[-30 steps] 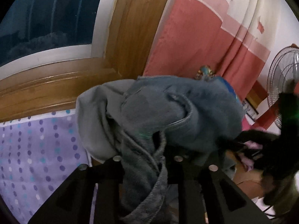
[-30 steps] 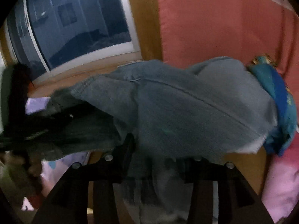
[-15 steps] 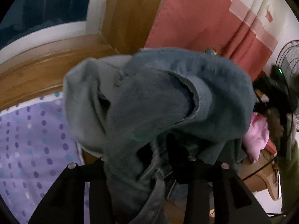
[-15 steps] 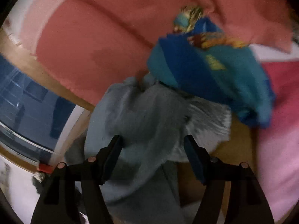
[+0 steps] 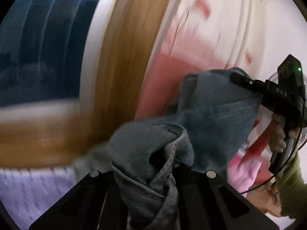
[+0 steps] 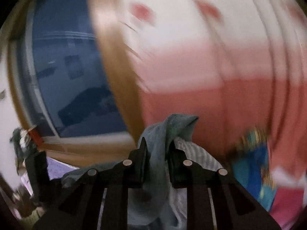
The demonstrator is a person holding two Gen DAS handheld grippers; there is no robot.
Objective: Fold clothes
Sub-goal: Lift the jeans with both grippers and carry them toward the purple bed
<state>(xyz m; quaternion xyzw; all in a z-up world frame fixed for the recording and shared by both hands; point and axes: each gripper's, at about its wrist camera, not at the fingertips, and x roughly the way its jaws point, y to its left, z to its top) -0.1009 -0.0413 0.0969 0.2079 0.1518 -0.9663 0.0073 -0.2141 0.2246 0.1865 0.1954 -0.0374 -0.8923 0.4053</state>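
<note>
A pair of blue denim jeans hangs in the air between my two grippers. My left gripper is shut on a bunched fold of the denim. In the left wrist view my right gripper shows at the right, shut on the jeans' upper edge. In the right wrist view my right gripper is shut on a narrow fold of the jeans, with pale inner fabric beside it. My left gripper's body shows blurred at that view's left edge; its tips are not visible there.
A dark window with a wooden frame lies ahead, beside a red and white curtain. A purple dotted bedsheet is low left. A blue patterned garment and pink cloth lie at the right. Both views are motion-blurred.
Both grippers have lifted and swung upward with the jeans. The right gripper has moved apart to the right, stretching the denim between them. Both views now point at window and curtain.
</note>
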